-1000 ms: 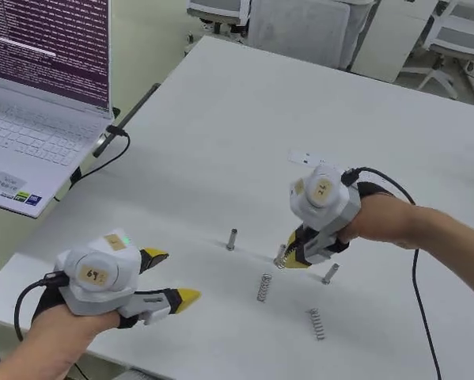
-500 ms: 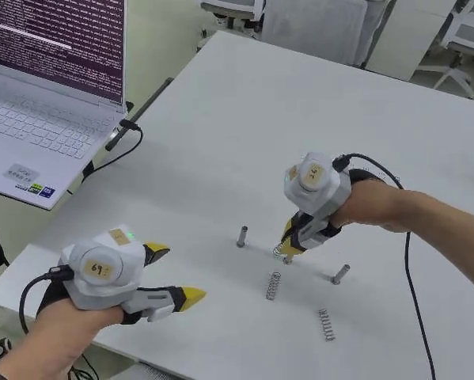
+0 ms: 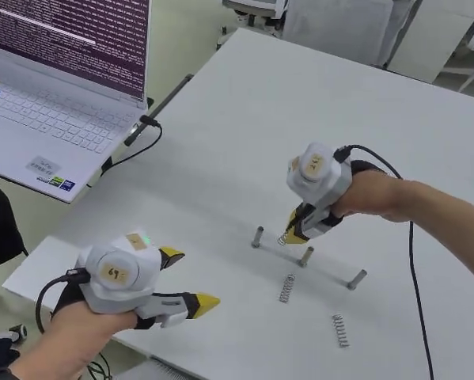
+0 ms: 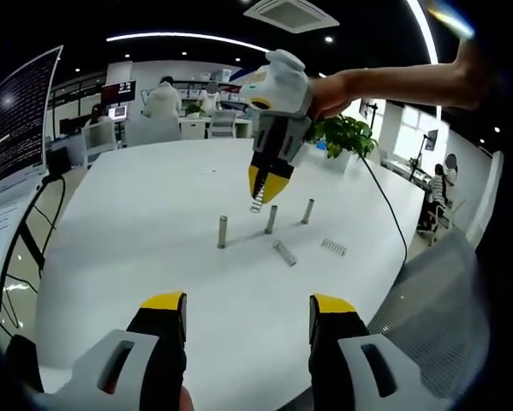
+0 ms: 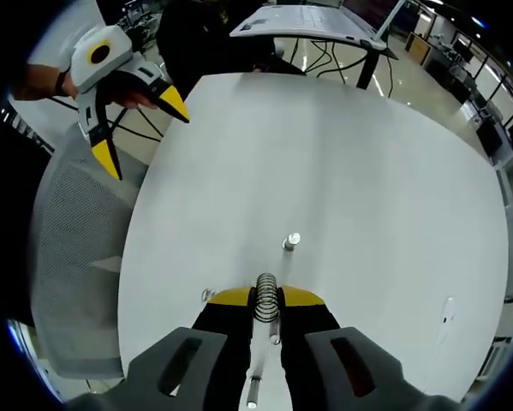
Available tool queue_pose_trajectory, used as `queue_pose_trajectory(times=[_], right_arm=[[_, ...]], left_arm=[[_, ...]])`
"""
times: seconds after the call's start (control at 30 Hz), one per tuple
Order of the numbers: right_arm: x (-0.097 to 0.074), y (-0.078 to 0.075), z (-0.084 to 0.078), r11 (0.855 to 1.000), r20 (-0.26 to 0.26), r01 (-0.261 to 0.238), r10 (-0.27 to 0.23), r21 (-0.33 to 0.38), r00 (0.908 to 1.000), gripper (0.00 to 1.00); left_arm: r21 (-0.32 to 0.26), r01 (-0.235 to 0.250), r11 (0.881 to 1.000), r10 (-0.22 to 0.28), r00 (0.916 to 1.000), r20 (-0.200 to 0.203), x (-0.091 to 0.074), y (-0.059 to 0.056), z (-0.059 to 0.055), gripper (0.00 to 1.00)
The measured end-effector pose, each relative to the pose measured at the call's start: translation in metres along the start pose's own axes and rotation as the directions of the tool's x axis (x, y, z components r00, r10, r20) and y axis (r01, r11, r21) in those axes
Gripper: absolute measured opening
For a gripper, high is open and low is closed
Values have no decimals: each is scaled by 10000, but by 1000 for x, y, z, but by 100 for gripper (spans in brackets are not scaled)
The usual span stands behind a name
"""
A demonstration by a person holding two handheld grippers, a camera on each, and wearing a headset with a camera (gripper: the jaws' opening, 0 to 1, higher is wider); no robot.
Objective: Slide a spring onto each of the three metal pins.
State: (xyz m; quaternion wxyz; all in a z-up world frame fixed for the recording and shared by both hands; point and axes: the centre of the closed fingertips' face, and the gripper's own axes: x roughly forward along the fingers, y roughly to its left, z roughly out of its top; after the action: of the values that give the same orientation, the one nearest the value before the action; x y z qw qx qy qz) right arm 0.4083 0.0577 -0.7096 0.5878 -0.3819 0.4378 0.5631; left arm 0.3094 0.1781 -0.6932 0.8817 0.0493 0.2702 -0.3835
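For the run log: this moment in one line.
right gripper: shut on spring, near middle pin | left gripper: open | two loose springs

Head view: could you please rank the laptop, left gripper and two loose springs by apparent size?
1. laptop, largest.
2. left gripper, though nearest the camera.
3. upper spring and lower spring look alike; unranked.

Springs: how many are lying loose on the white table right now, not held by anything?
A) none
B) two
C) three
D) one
B: one loose spring lies by the middle pin and another spring lies nearer the edge of the table, while the third spring is clamped in the jaws of the right gripper.
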Motion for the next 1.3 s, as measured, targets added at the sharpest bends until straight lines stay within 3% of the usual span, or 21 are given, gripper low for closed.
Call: queue_pose_trajectory(times=[0.5,1.3], right_arm=[[3,-22,21,9997,37,150,-149,-216,9999,9],[18,-25,30,9960,-477,-261,221,-851,9986,9]], left_arm=[[-74,118,9999,-119,9999,-68,3,-6,-1,52],[-280,-5,9996,2,9999,-110,0,-1,-5,53]])
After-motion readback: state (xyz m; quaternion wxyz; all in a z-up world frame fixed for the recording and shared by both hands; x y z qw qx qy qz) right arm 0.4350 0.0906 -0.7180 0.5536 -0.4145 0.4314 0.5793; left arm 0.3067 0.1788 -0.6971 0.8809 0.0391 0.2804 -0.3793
